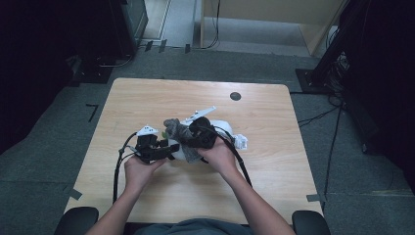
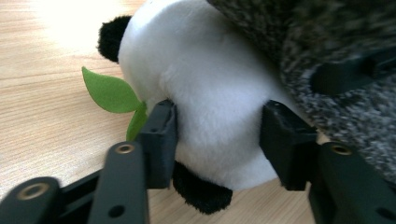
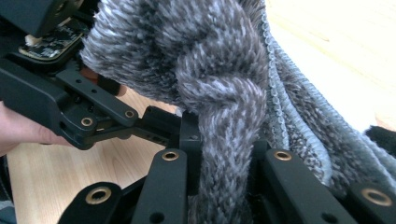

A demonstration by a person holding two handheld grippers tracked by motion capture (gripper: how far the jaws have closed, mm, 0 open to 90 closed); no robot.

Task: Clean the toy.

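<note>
Left gripper (image 2: pixel 218 140) squeezes plush panda's (image 2: pixel 205 93) soft white body; right gripper (image 3: pixel 224 172) pinches limp grey knit scarf (image 3: pixel 210 70); both light, compressible, best gripped mid-bulk.

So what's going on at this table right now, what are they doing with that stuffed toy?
A person at a wooden table works with a gripper in each hand. The left gripper is clamped on the white body of a plush panda with a green felt leaf. The right gripper pinches a fuzzy grey knitted piece draped over the toy. It looks like the knit is being put on or pulled off; which one can't be told.
</note>
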